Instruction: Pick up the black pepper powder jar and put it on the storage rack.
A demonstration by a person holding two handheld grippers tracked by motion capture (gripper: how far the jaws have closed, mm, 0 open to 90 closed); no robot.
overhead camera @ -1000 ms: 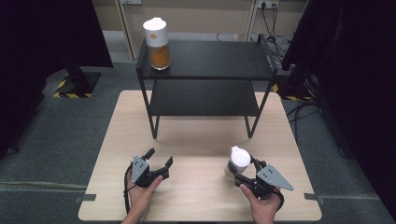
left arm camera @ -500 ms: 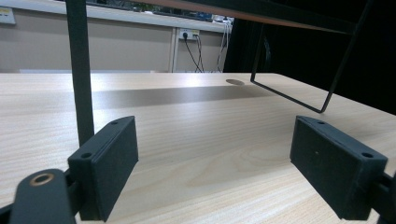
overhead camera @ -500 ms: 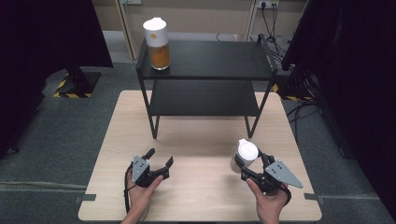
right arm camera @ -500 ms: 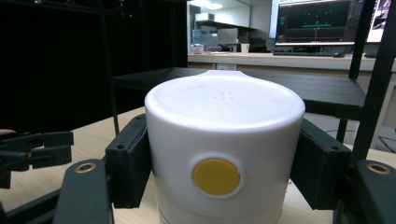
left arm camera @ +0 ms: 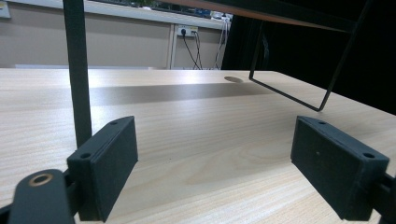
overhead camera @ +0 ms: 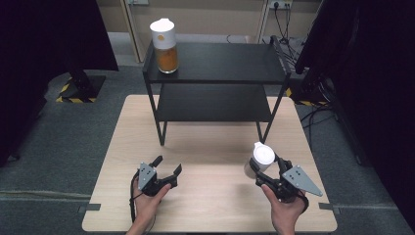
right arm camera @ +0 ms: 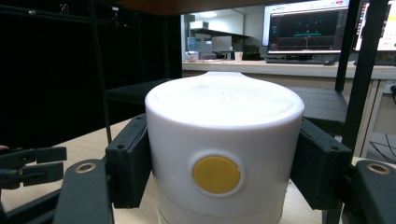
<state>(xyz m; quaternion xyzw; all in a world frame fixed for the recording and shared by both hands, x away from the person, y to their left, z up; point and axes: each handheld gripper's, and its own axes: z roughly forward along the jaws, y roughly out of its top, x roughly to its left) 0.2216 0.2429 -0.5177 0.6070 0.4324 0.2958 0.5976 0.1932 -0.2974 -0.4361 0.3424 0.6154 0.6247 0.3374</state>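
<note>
Clamping a white jar (overhead camera: 261, 159) by its lid, the right gripper (overhead camera: 268, 169) sits near the front right corner of the wooden table (overhead camera: 215, 147). In the right gripper view both black jaws press flat against the sides of the white lid (right arm camera: 224, 140), one on each side, with a round yellow button (right arm camera: 216, 175) on the lid's wall facing the camera between them. The person's right hand (overhead camera: 284, 208) comes in over the front edge and wraps the gripper's handle, and the grey three-cornered plate (overhead camera: 302, 180) on top points toward the right edge. From above the jar looks tilted; whether its base touches the table cannot be told.

The left gripper (overhead camera: 169, 166) rests near the front left part of the table, held low in the left hand (overhead camera: 147, 200). Its jaws stand wide apart with nothing between them; the left gripper view shows bare wood grain across the gap.

Toward the back edge stands a black two-level shelf (overhead camera: 220, 63) on thin metal legs, one of which (left arm camera: 77, 70) rises just beyond the left gripper's jaw. On the shelf's top level, at its back left corner, stands a second jar (overhead camera: 164, 39) with a white lid and orange contents, upright and well apart from both grippers.
</note>
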